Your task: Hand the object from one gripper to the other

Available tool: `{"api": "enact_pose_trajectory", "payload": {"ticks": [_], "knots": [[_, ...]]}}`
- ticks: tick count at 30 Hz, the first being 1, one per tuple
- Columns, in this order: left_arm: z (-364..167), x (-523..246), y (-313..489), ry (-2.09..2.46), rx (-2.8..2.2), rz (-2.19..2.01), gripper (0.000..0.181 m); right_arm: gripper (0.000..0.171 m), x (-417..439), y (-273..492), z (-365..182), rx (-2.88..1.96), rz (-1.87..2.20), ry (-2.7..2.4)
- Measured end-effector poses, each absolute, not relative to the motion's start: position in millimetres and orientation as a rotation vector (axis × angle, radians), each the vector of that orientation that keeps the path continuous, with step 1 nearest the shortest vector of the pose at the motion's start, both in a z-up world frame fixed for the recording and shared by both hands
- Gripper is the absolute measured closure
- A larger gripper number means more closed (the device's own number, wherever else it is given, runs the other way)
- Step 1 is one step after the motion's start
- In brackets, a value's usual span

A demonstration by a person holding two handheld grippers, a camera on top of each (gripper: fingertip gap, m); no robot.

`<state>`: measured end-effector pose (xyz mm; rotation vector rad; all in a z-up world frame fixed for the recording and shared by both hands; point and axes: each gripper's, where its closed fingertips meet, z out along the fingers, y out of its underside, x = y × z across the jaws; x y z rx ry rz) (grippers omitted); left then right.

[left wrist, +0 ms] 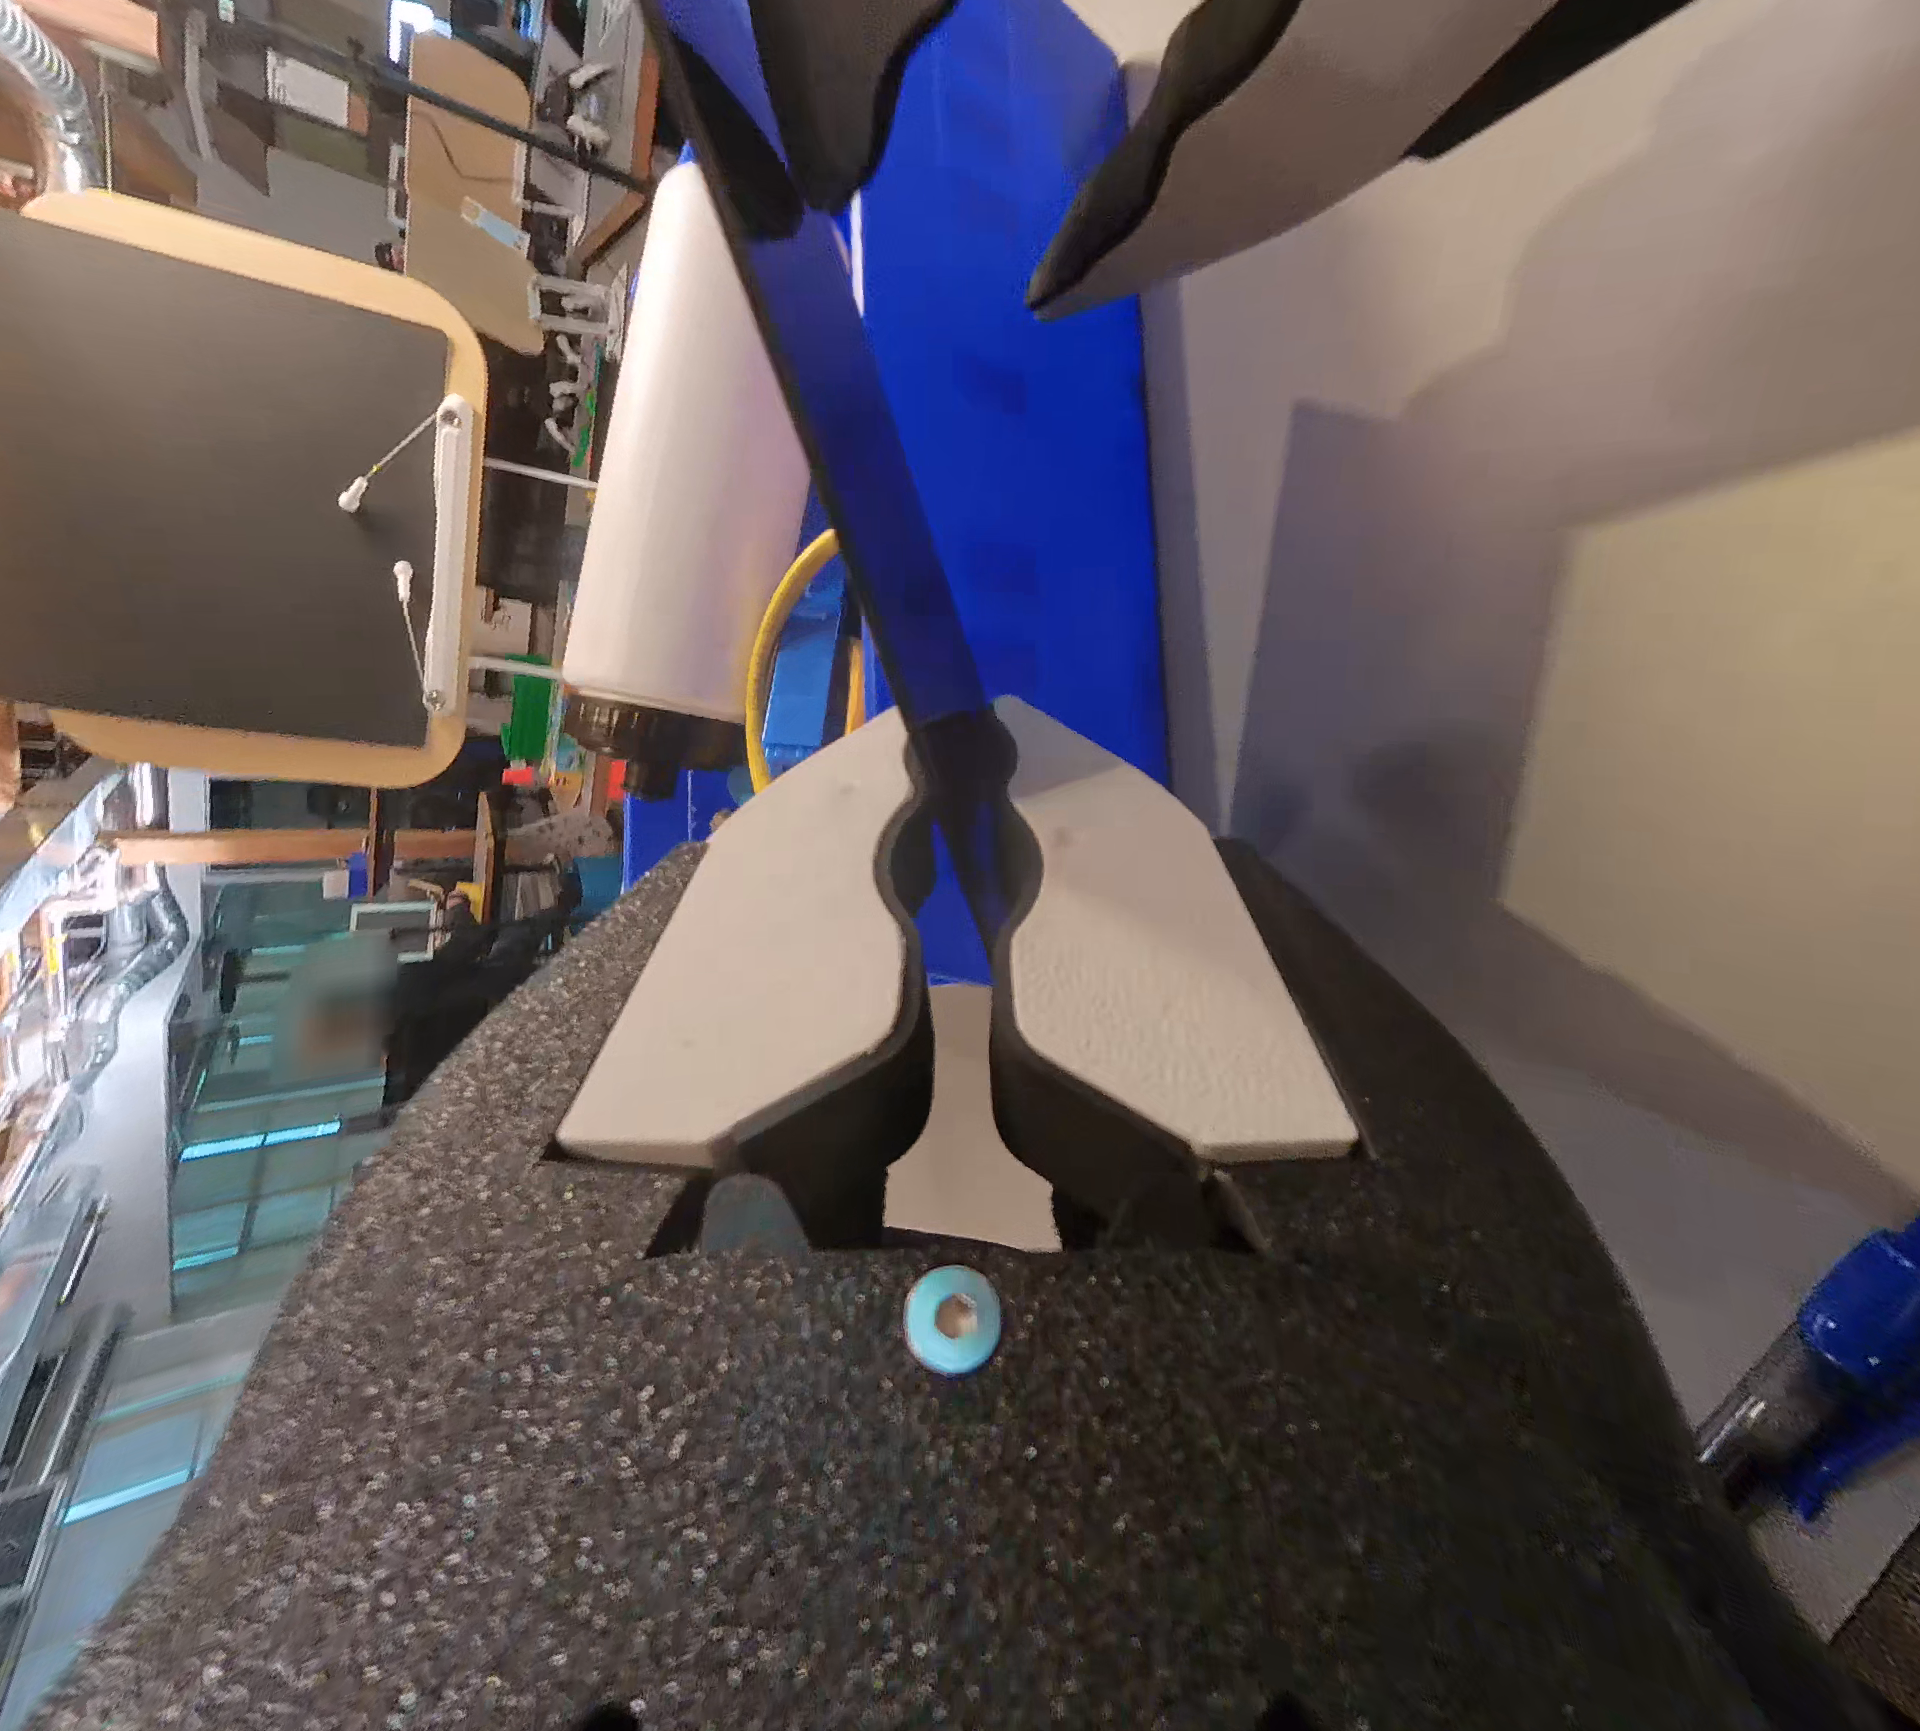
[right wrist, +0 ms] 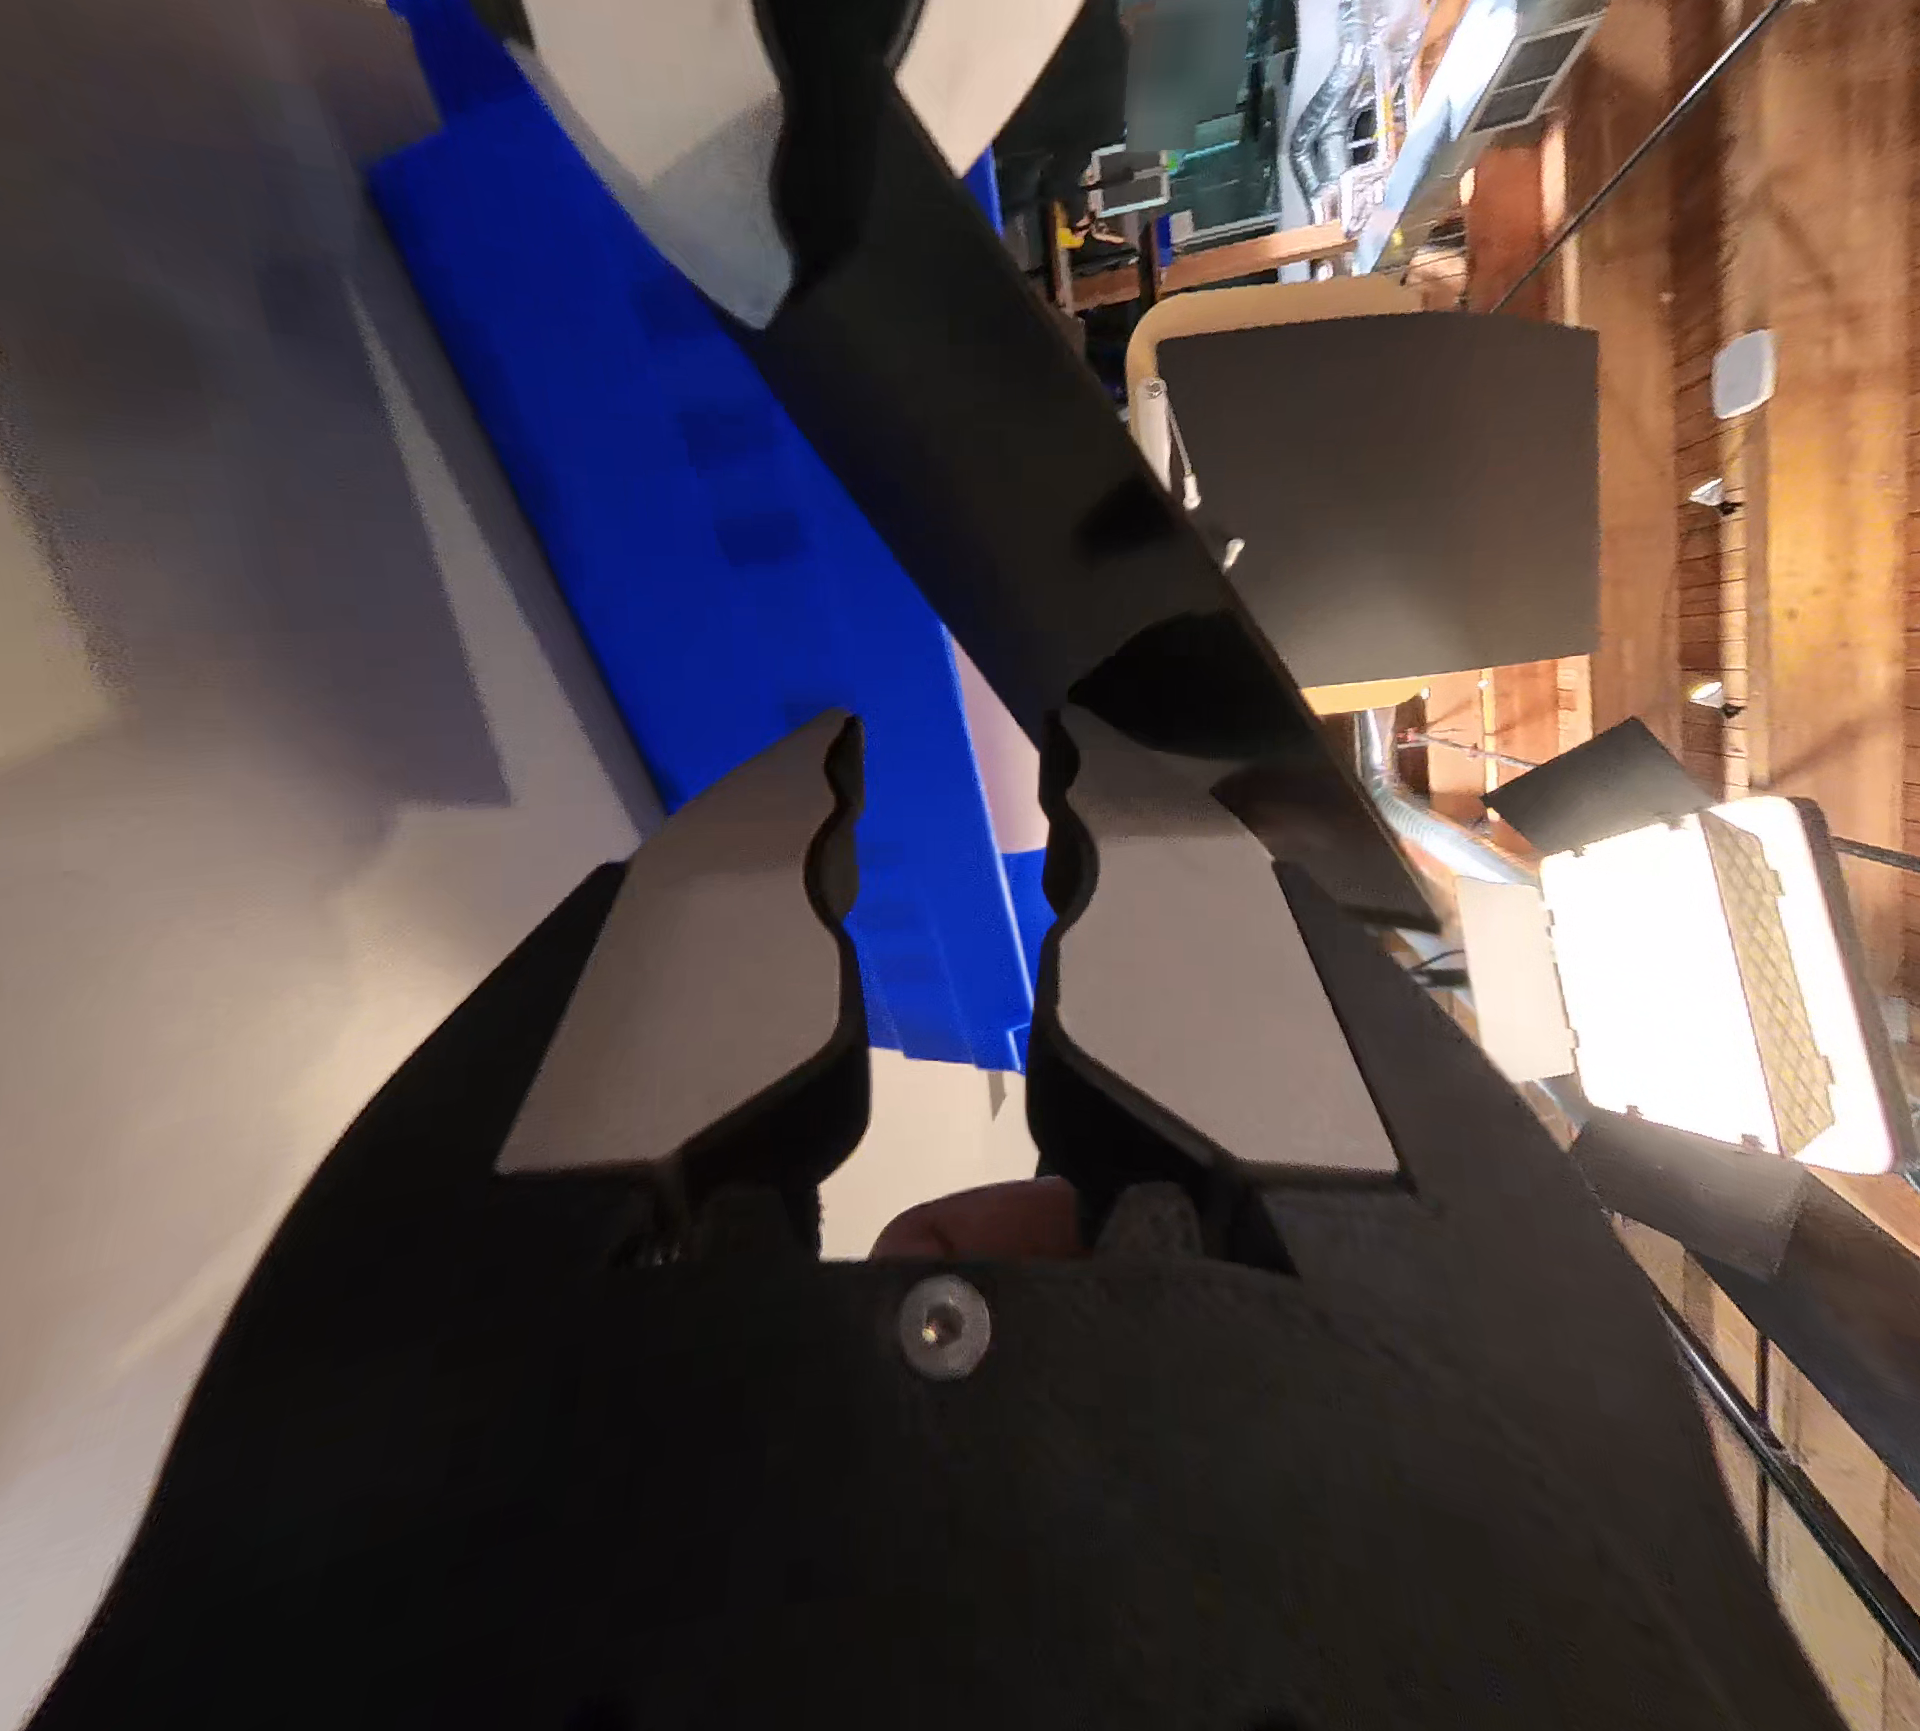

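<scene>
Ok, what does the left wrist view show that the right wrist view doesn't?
Left wrist view only: a white cylinder, a yellow cable and a blue-handled tool.
Right wrist view only: a lit light panel and a fingertip behind the gripper.
Both: the left gripper shut on the dark flat strip, the right gripper open with the strip beside it rather than in its gap, the blue plastic part and the black board.
</scene>
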<state>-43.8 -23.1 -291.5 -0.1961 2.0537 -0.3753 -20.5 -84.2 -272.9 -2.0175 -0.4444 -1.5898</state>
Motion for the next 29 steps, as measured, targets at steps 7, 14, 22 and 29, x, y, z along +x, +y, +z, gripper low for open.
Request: {"api": "enact_pose_trajectory", "payload": {"ticks": [7, 14, 22, 29], "knots": [[-280, -61, -41, 2.094, -0.119, -0.628, 0.178, 0.171, -17, -86, -291, -2.116, -1.481, -0.442], [-276, -57, -32, 2.083, -0.151, -0.67, 0.168, 0.171, -13, -88, -295, -2.143, -1.42, -0.397], [-241, -51, -27, 1.911, -0.233, -0.804, 0.178, 0.164, -10, -91, -281, -2.068, -1.429, -0.336], [-196, -43, -6, 1.612, -0.332, -0.879, 0.178, 0.158, -11, -89, -280, -2.052, -1.385, -0.314]]}}
